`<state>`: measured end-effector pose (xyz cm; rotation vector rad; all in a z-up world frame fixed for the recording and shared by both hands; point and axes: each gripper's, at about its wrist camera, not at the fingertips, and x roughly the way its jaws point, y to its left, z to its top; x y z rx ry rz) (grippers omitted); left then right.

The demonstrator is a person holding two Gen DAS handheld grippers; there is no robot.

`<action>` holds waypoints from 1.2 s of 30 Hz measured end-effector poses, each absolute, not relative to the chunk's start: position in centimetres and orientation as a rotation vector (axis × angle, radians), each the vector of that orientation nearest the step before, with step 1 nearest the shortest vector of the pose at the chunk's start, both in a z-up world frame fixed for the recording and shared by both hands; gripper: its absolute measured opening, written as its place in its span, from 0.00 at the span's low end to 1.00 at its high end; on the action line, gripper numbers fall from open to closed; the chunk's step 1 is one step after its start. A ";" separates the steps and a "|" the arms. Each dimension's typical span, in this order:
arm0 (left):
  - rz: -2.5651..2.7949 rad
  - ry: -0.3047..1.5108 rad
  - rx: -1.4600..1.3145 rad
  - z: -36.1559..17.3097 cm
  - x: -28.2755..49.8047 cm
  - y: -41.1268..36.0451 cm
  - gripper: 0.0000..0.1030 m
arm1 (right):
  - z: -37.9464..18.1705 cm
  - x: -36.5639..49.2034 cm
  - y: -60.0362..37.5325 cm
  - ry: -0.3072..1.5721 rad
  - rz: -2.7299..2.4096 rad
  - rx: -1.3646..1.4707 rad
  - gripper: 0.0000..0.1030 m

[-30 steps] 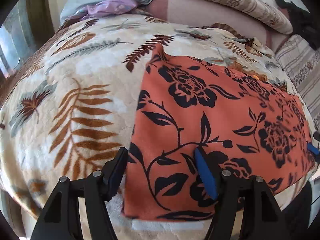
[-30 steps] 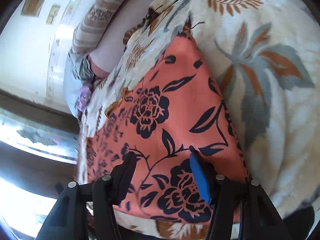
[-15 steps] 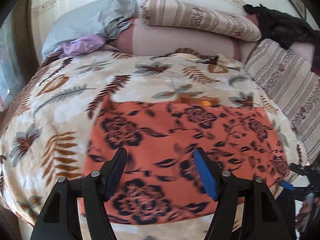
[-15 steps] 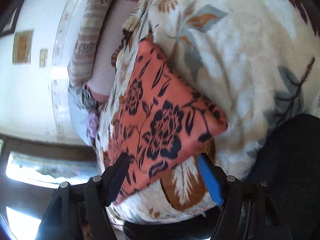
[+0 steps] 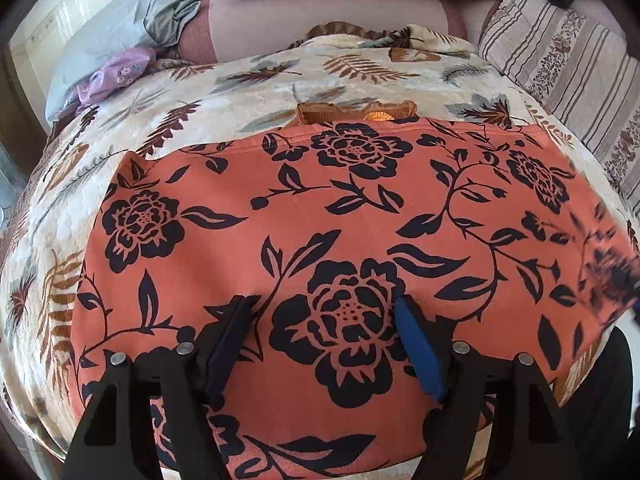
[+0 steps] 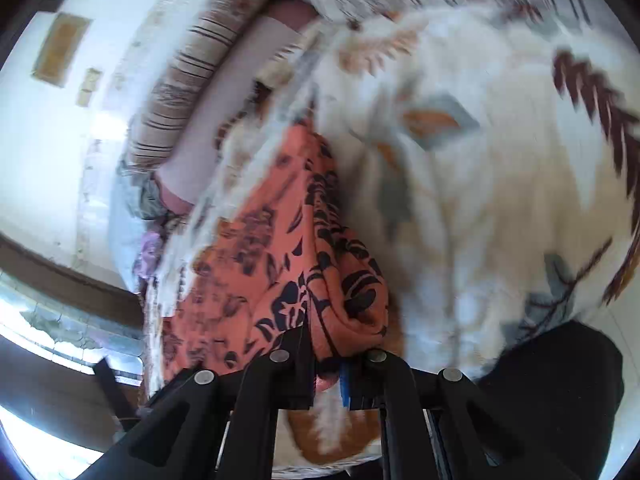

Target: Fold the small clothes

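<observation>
A: Item one, largest first?

B: Blanket [image 5: 256, 92], cream, leaf print, spread over the bed. No change is noted.

A: Item two?

B: Cloth [image 5: 320, 208], orange with black flowers, laid flat on the blanket near its front edge. A second ago it was seen at an angle from the left wrist; it is now seen square-on and fuller in that view. Its right-hand corner has been bunched and lifted off the blanket.

A: Grippers?

B: Right gripper [image 6: 326, 364]: jaws were spread half a second ago and have just been closed; the cloth corner is pinched between them. Left gripper [image 5: 320, 340]: jaws spread, opened slightly further, held over the cloth's near middle; whether the cloth is touched cannot be told.

A: Meaning for the task?

B: A first fold is judged to be starting, with the corner secured.

A: Brands, writing?

B: None legible.
</observation>
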<state>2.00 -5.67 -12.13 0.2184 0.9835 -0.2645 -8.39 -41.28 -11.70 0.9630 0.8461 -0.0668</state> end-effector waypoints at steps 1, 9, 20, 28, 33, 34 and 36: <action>-0.261 0.988 0.220 -11.9 2.2 -5.5 0.74 | -14.0 -8.4 -41.8 0.876 -0.057 1.017 0.09; -0.254 0.989 0.234 -11.8 2.3 -5.2 0.73 | -14.9 -9.5 -42.9 0.835 -0.002 1.066 0.09; -0.304 0.966 0.252 -12.3 1.2 -7.0 0.67 | -14.5 -8.8 -43.1 0.854 -0.011 1.012 0.11; -0.320 0.944 0.250 -12.6 0.8 -6.7 0.69 | -13.0 -10.9 -46.3 0.855 0.002 1.081 0.35; -0.316 0.936 0.234 -12.4 0.8 -6.7 0.70 | -8.9 -6.0 -48.1 0.822 0.056 0.946 0.41; -0.319 0.937 0.230 -12.4 0.9 -6.6 0.70 | -8.6 -4.4 -48.1 0.833 0.082 0.918 0.49; -0.324 0.937 0.226 -12.4 0.9 -6.5 0.70 | -8.5 0.2 -47.6 0.881 0.126 0.863 0.56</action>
